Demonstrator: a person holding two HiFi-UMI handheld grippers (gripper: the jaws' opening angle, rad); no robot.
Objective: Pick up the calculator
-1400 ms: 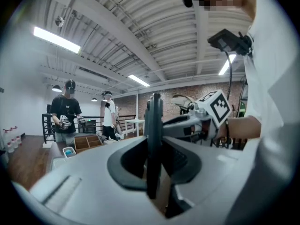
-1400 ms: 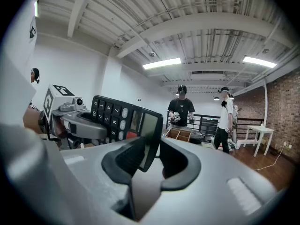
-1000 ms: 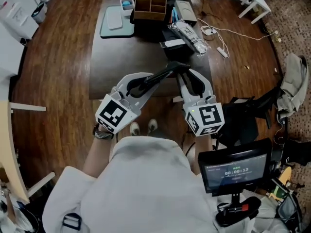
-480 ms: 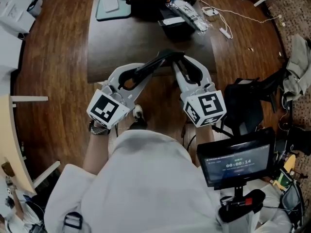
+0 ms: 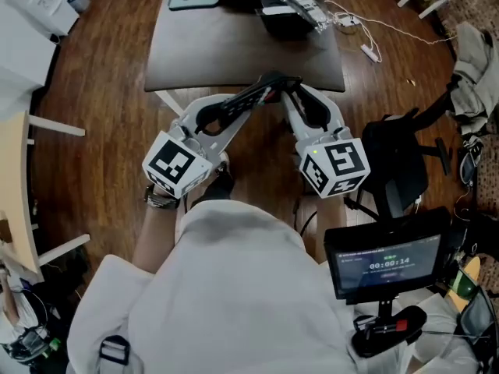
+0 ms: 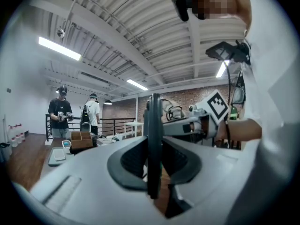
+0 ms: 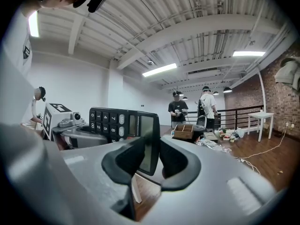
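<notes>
A flat black calculator (image 7: 117, 122) with rows of keys and a grey display hangs in the air just off the near edge of a dark rectangular table (image 5: 234, 53). The left gripper (image 6: 153, 139) clamps it edge-on, and the right gripper (image 7: 151, 146) grips its display end.

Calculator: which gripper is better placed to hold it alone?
Probably left: the calculator runs lengthwise between the jaws of the left gripper, while the right gripper pinches only its display end.
</notes>
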